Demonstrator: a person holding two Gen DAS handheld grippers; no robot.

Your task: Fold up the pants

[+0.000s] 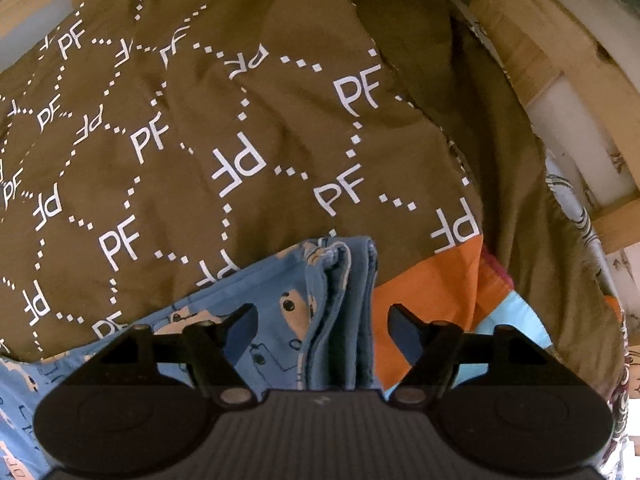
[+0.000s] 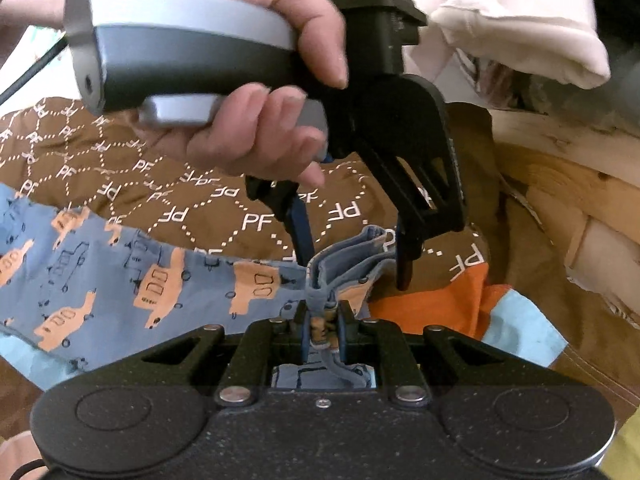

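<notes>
Blue pants (image 2: 120, 272) printed with orange trucks lie on a brown bedspread (image 1: 160, 160). Their folded, layered edge (image 1: 340, 280) stands up between the fingers of my left gripper (image 1: 322, 320). That gripper points down and is open, with a gap showing beside the cloth. In the right wrist view a hand (image 2: 260, 120) holds the left gripper (image 2: 354, 256) over the same bunched edge (image 2: 352, 248). My right gripper (image 2: 322, 322) is shut on a pinched strip of the pants' edge, just in front of the left one.
The brown bedspread carries white "PF" letters and dotted lines. An orange patch (image 1: 432, 288) and a light-blue patch (image 2: 520, 328) lie to the right of the pants. A wooden bed frame (image 1: 560, 60) runs along the right. A pale sleeve (image 2: 520, 20) hangs above.
</notes>
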